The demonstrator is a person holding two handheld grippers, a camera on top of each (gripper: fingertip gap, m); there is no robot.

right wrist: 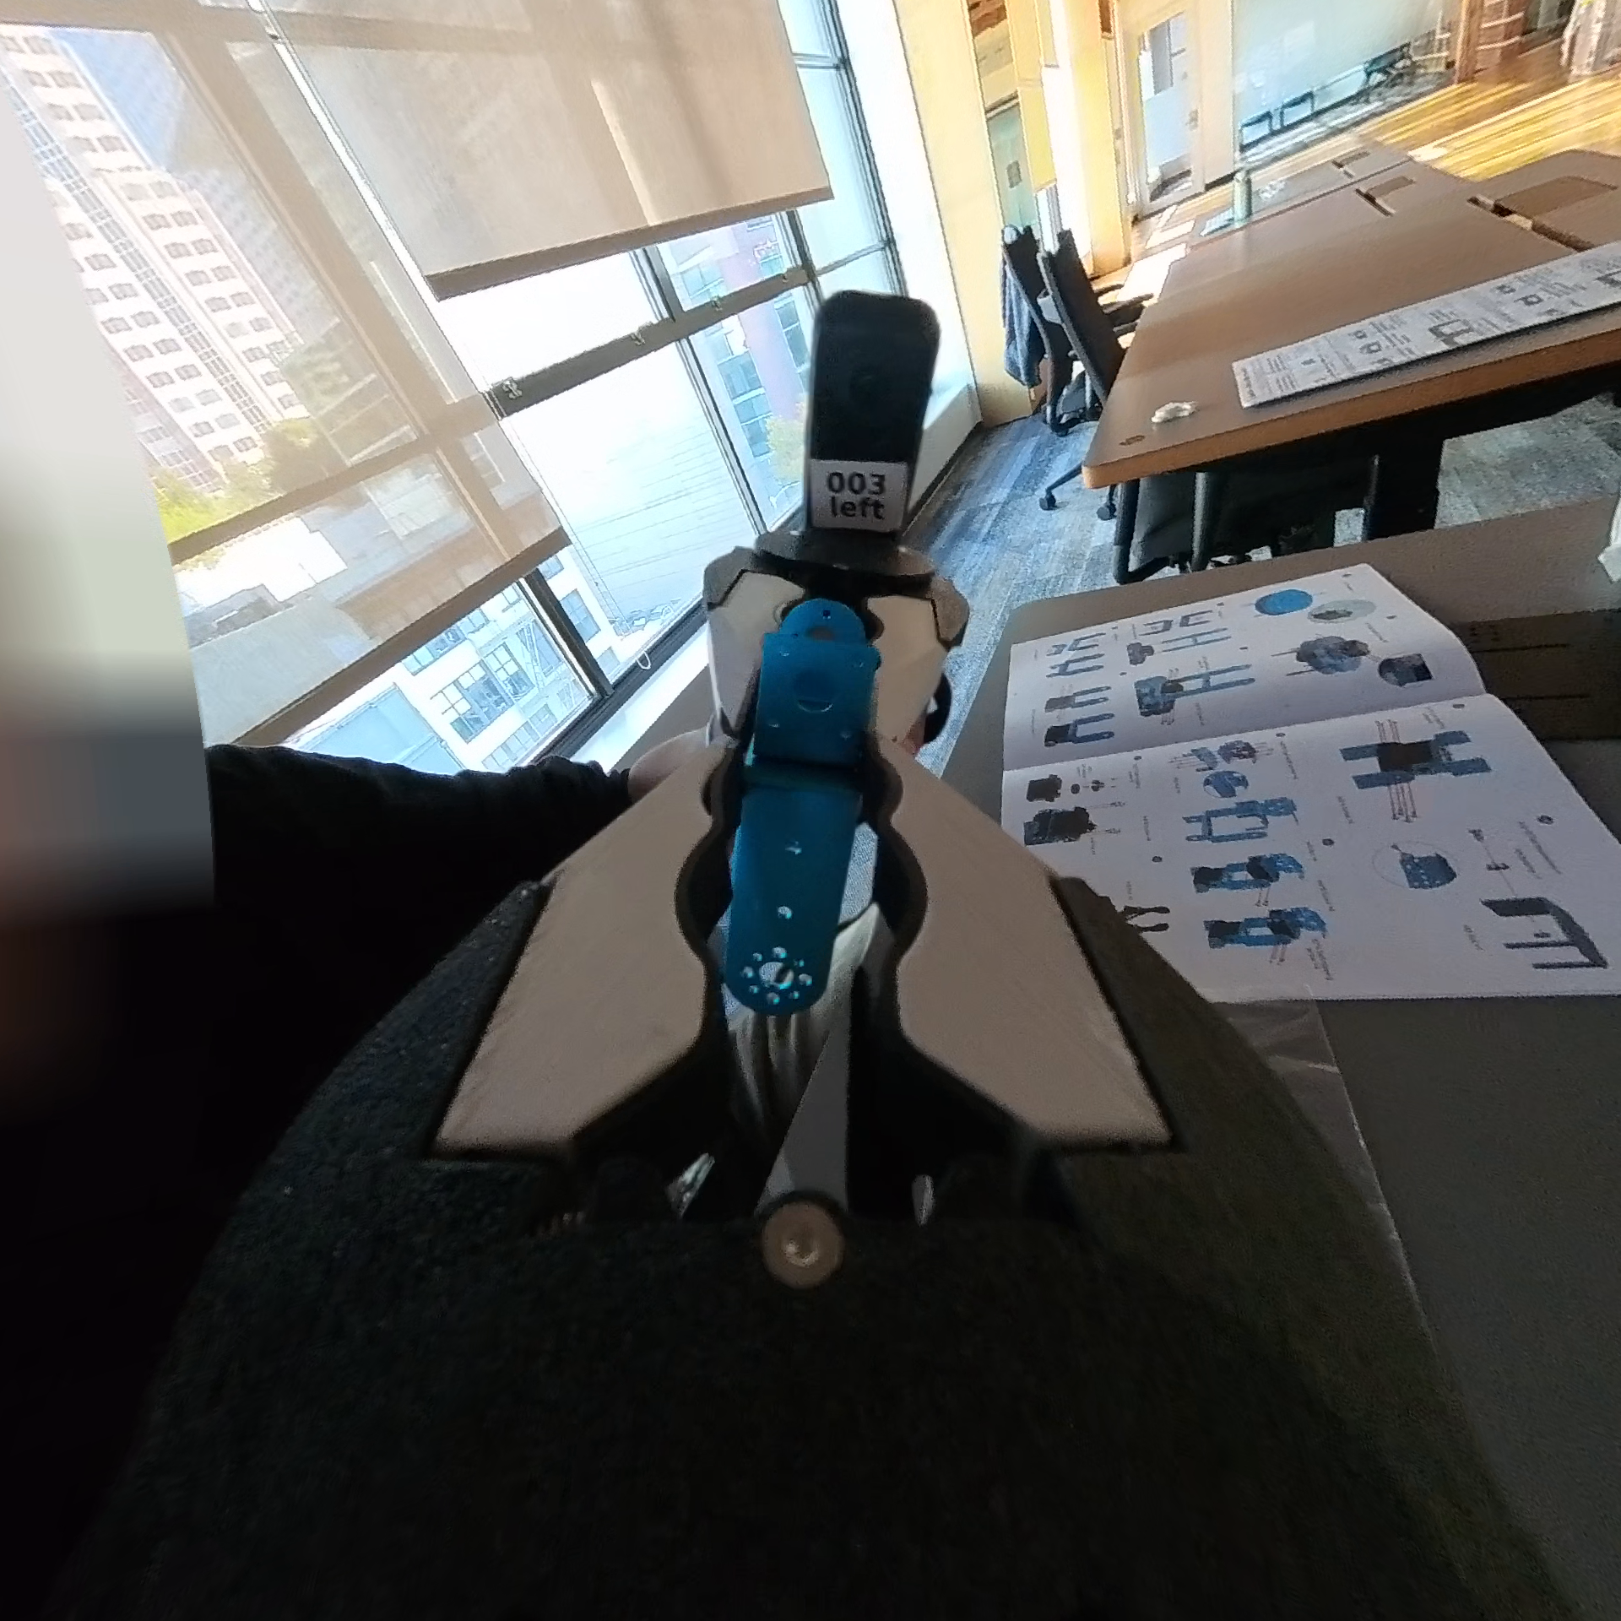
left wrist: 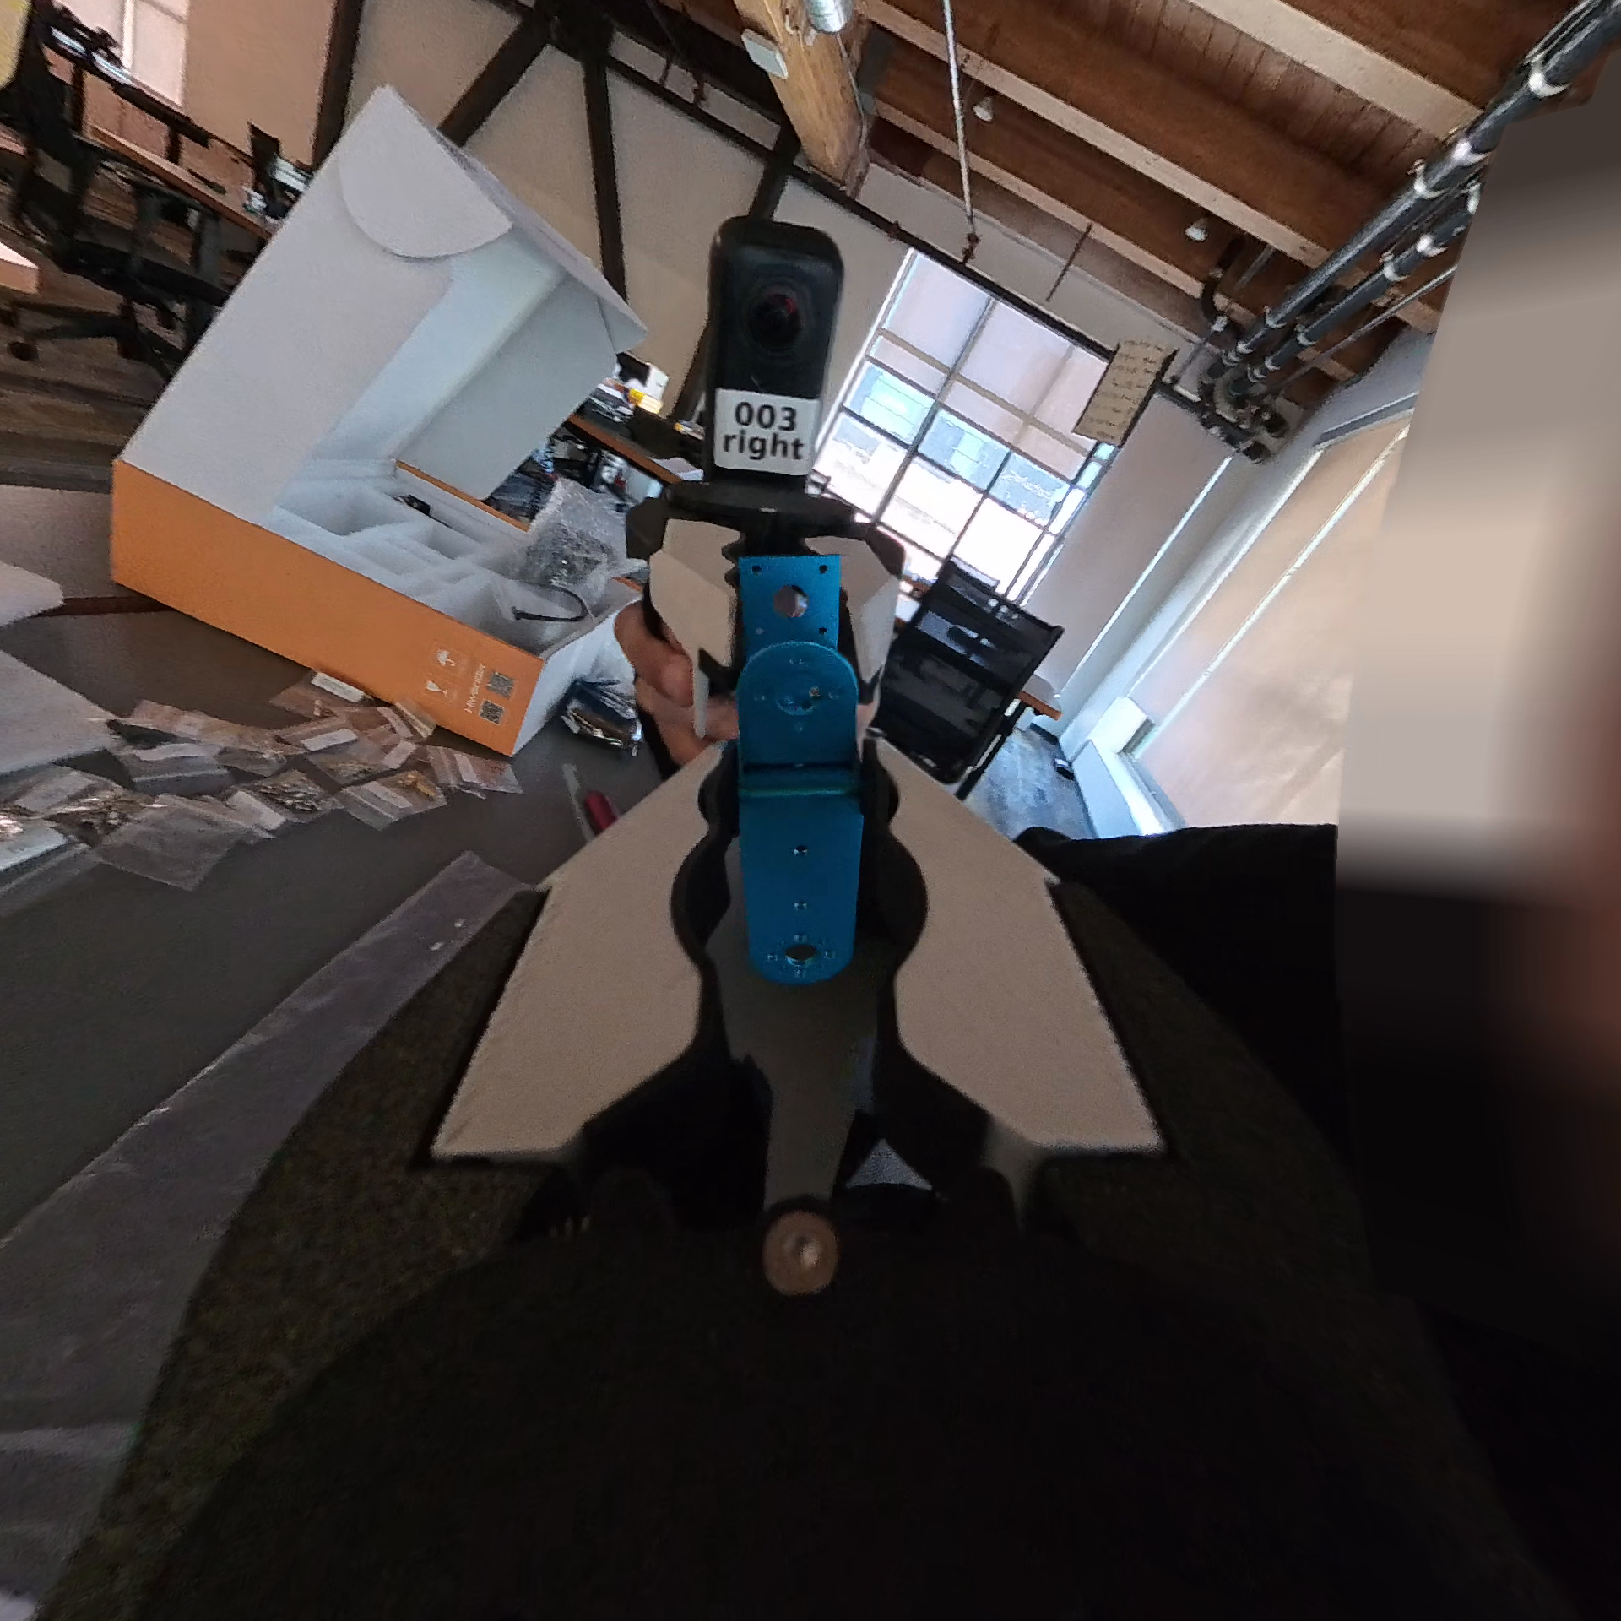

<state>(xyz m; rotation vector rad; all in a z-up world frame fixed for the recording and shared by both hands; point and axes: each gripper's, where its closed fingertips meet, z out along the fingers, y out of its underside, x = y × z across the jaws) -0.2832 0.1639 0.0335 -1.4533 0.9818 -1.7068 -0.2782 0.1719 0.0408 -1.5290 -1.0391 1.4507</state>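
Blue bracket [left wrist: 798, 842]: I can't see its sides, covered by both grippers' fingers.
Small bags [left wrist: 263, 781]: contents too small for me.
Booklet [right wrist: 1368, 789]: cut off right.

Blue bracket [left wrist: 796, 842]; orange-white box [left wrist: 324, 561]; booklet [right wrist: 1368, 789] white, blue-black diagrams.

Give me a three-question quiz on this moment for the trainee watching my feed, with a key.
1. True or false: each gripper is shut on a blue metal bracket.
2. In the left wrist view, what lies on the table beside the orange and white box? A) clear bags of small parts B) a laptop C) a mug
3. What lies open on the table in the right wrist view?

Key
1. True: the left gripper and the right gripper each pinch a blue metal bracket; the two brackets meet end to end.
2. A: clear bags of small parts.
3. An illustrated instruction booklet.
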